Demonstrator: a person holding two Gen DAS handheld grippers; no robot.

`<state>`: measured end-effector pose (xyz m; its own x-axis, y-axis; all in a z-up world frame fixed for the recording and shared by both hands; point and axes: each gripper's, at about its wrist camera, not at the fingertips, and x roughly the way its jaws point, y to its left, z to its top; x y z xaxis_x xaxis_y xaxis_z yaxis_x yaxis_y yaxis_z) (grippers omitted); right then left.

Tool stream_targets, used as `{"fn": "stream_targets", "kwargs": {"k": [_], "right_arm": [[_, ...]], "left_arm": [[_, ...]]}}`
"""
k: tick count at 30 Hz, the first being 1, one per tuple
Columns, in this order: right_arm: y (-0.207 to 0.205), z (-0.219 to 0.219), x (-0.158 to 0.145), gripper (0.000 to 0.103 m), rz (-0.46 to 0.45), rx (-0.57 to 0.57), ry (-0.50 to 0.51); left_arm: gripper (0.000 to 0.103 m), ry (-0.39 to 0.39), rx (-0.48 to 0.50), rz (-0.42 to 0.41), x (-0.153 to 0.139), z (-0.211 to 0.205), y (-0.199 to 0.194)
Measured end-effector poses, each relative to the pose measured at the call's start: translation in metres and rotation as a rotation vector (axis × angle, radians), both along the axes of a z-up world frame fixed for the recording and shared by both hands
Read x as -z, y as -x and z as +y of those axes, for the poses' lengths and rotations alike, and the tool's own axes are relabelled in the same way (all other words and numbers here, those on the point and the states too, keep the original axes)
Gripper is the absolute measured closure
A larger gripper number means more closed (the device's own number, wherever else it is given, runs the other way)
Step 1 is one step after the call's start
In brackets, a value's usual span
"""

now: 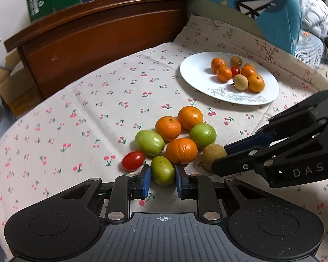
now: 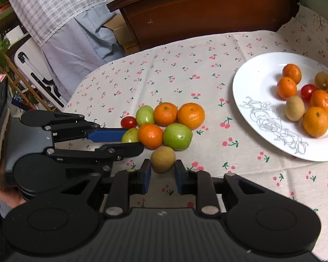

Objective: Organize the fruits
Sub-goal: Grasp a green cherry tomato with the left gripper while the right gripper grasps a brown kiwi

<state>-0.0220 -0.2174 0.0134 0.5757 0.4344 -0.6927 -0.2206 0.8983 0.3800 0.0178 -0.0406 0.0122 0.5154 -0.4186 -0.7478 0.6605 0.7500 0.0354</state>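
Observation:
A cluster of fruit lies on the cherry-print cloth: three oranges (image 1: 181, 150), green fruits (image 1: 149, 142), a cherry tomato (image 1: 133, 160) and a brown kiwi-like fruit (image 2: 163, 159). My left gripper (image 1: 163, 178) is open with a small green fruit (image 1: 163, 170) between its blue pads, small gaps showing. My right gripper (image 2: 163, 174) is open around the brown fruit; it also shows in the left wrist view (image 1: 224, 156). A white plate (image 1: 199, 80) at the right holds several oranges, brown fruits and a tomato.
A wooden headboard (image 1: 102, 39) stands behind the cloth. A blue cushion (image 1: 273, 15) lies at the far right. Cardboard boxes (image 1: 11, 87) and a hanging checked cloth (image 2: 61, 11) are off the left edge.

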Motion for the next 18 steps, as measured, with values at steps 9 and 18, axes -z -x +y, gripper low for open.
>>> {"fn": "stream_targets", "kwargs": {"k": [9,18], "right_arm": [[0.007,-0.007,-0.018,0.094,-0.051,0.000,-0.013],[0.009,-0.001,-0.011,0.078,-0.027,-0.015,0.006]], "left_arm": [[0.082,0.048,-0.043,0.003,-0.022,0.006,0.004],[0.082,0.037,-0.089,0.011,-0.020,0.010,0.001]]}}
